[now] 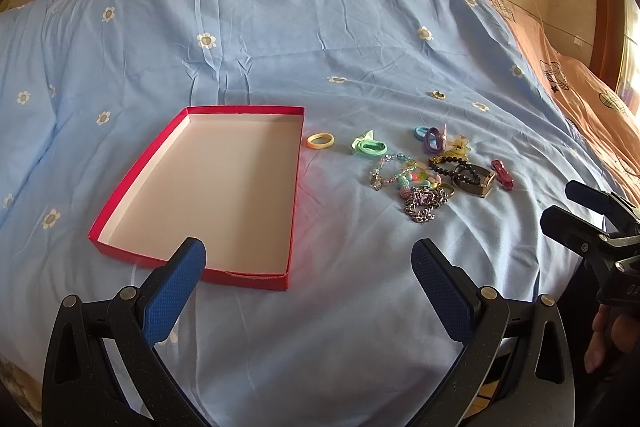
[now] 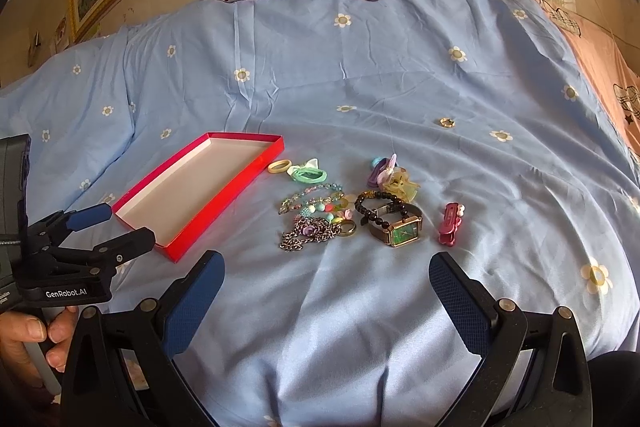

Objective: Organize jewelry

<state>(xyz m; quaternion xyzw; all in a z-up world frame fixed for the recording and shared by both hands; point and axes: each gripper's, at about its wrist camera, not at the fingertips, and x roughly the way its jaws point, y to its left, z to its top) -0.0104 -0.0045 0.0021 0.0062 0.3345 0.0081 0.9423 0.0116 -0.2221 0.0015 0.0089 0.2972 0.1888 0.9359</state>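
Left wrist view: the left gripper (image 1: 308, 261) hovers with jaws spread wide and empty above the blue bedsheet (image 1: 280, 47), its left finger overlapping the near rim of the red tray (image 1: 192, 195), while the jewelry pile (image 1: 432, 171) lies just right of the tray. Right wrist view: the right gripper (image 2: 326, 277), likewise wide open and holding nothing, faces the watch (image 2: 404, 229), silver chain (image 2: 306, 235) and pink hair clip (image 2: 450, 223); a gold ring (image 2: 447, 123) lies apart, farther up the bed.
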